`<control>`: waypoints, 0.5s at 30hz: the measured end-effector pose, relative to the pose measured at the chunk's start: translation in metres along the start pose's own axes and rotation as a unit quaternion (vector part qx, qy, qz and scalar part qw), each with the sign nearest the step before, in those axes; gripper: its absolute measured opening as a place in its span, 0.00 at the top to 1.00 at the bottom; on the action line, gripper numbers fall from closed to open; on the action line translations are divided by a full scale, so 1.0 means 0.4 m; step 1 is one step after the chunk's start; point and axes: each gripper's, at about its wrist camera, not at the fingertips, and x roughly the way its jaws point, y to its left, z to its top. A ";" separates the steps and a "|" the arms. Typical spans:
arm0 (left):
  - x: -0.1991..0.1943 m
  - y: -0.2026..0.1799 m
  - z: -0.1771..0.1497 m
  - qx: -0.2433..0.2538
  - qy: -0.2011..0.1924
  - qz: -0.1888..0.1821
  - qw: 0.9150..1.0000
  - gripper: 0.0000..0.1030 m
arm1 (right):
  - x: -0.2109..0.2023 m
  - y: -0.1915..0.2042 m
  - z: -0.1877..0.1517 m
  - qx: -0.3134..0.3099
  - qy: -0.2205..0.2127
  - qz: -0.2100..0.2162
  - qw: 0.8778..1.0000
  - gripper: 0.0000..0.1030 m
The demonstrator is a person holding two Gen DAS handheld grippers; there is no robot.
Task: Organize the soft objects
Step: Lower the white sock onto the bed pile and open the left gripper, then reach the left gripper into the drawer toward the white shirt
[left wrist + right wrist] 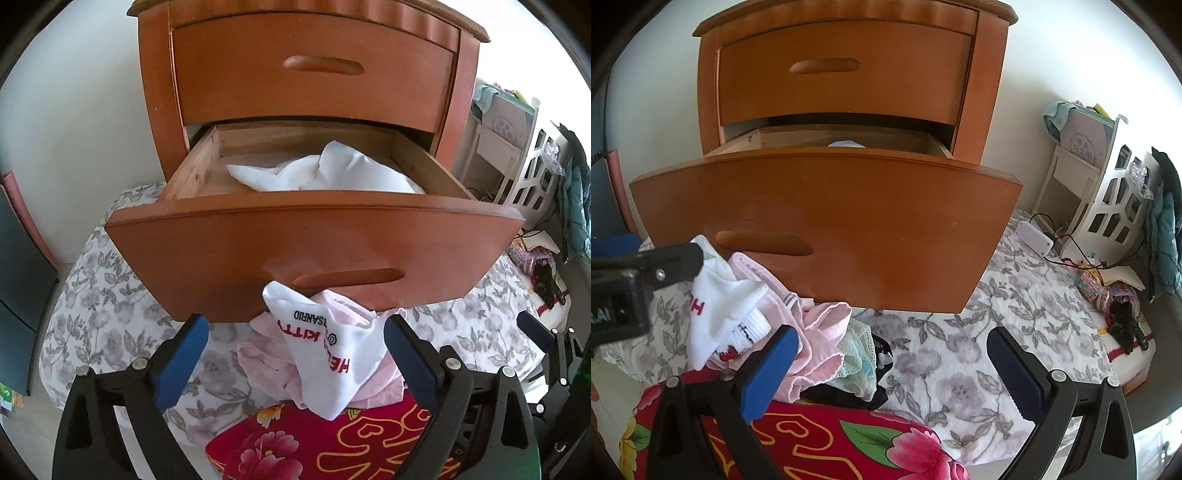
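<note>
A wooden nightstand has its lower drawer (pixel 314 236) pulled open, with a white cloth (pixel 325 173) lying inside. Below the drawer front, a white Hello Kitty sock (pixel 325 350) lies on a pile of pink clothes (pixel 266 362) on a red floral pillow (pixel 314 443). My left gripper (pixel 295 350) is open, its blue pads on either side of the sock without touching it. In the right wrist view the drawer (pixel 827 225), the sock (pixel 724 306), pink clothes (pixel 820 332) and a pale green mesh garment (pixel 858 354) show. My right gripper (pixel 890 373) is open and empty over the bed.
The bed has a grey floral sheet (pixel 979 332). A white power strip with black cables (pixel 1034 236), a white shelf (pixel 1108 199), a teal jacket (pixel 1163 236) and small toys (pixel 1108 291) are at the right. The upper drawer (pixel 314 70) is closed.
</note>
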 end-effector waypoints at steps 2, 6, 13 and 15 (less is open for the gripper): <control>-0.014 -0.003 0.003 0.003 -0.006 -0.005 1.000 0.07 | -0.001 0.000 0.000 0.000 0.000 0.001 1.000 0.00; -0.053 -0.010 0.016 0.011 -0.024 -0.008 1.000 0.07 | 0.001 0.000 0.000 0.002 0.001 0.002 1.000 0.00; -0.110 -0.006 0.060 0.011 -0.049 -0.027 0.998 0.07 | 0.003 -0.013 0.000 0.014 0.002 0.012 1.000 0.00; -0.120 -0.004 0.083 0.011 -0.055 -0.024 0.998 0.07 | 0.003 -0.015 -0.001 0.016 0.004 0.010 1.000 0.00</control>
